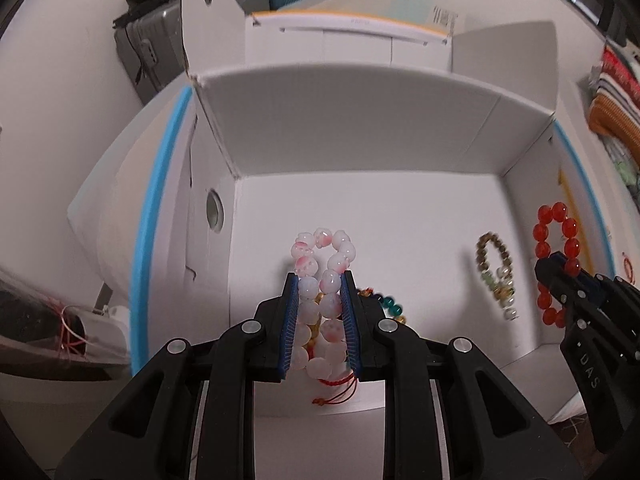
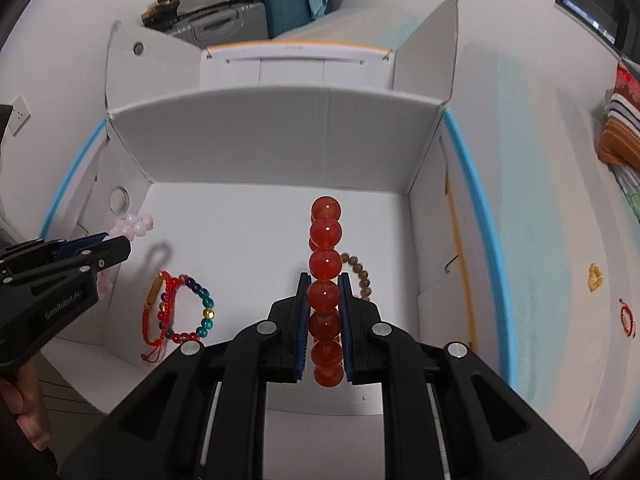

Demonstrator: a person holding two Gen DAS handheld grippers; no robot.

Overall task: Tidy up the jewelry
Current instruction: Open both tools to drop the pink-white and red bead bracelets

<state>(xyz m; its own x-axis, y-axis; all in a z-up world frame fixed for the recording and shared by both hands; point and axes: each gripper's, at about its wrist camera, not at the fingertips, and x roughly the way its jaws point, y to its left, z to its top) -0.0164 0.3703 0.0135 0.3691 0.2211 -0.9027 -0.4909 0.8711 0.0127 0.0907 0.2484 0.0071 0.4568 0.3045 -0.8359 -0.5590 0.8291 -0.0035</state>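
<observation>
A: Nearest, we see the left gripper (image 1: 319,280) clamped on a pink-white bracelet (image 1: 324,268) of glossy round beads, and the right gripper (image 2: 323,280) closed on a red bead bracelet (image 2: 326,264).

B: Both hang over the white corrugated box (image 2: 276,136); on its floor we count two beaded bracelets and one red cord.

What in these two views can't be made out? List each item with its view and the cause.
- Multicolored bead bracelet, left wrist view: mostly hidden behind the left gripper and its pink-and-white bead bracelet.
- Brown bead bracelet, right wrist view: largely covered by the right gripper and the red bead bracelet.
- Small red item on the table outside the box, right wrist view: too small to identify.
</observation>
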